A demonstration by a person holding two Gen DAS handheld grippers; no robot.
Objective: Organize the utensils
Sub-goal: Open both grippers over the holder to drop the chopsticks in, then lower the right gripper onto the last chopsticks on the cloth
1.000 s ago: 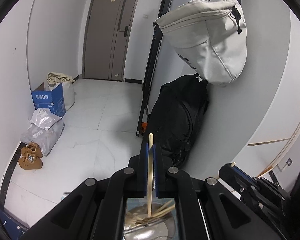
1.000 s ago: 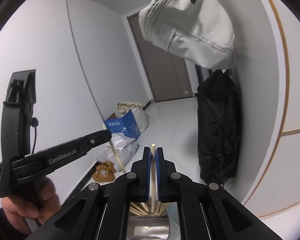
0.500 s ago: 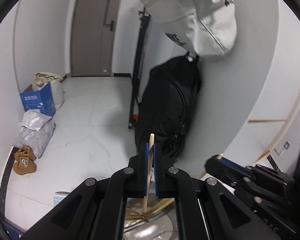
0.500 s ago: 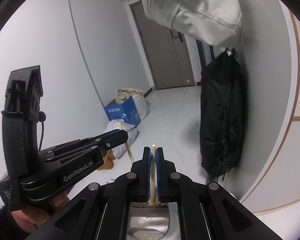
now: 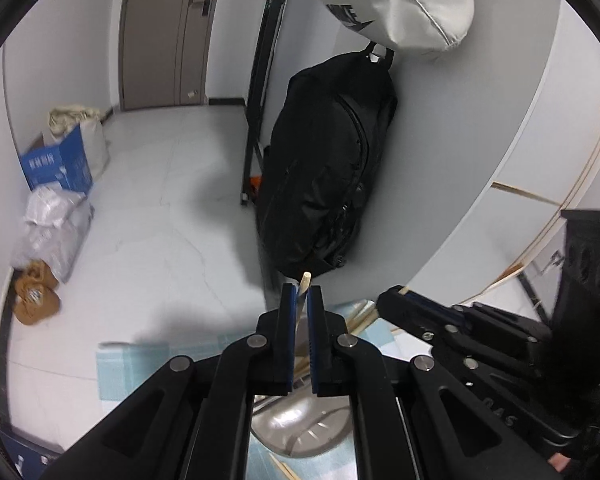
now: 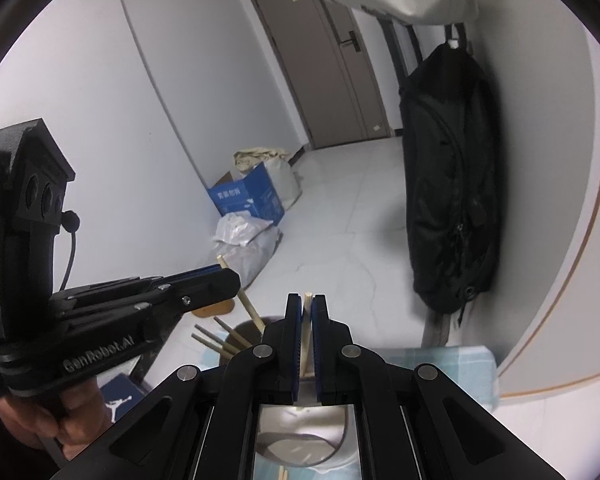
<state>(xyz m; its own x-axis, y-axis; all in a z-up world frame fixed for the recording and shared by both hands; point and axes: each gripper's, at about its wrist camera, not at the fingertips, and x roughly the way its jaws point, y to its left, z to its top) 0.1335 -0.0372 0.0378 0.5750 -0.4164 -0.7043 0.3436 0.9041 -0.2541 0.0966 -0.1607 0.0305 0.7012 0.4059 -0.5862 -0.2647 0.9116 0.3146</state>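
Both your grippers have sunk toward the metal bowl (image 5: 300, 428): left gripper (image 5: 300, 300) pinches one chopstick (image 5: 303, 286), right gripper (image 6: 307, 308) pinches another chopstick (image 6: 306, 332), probably ready for dropping among the loose chopsticks (image 6: 216, 340) below.

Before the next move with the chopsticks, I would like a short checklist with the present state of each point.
1. Left gripper shut on a wooden chopstick: ok.
2. Right gripper shut on its own chopstick: ok.
3. The two grippers apart, not colliding: ok; the left gripper is beside the right, with a gap.
4. Round container below, already holding several chopsticks: ok.
5. Lower tips of both held chopsticks over the container opening: cannot tell, the fingers hide them.
6. Room left in the container: cannot tell.
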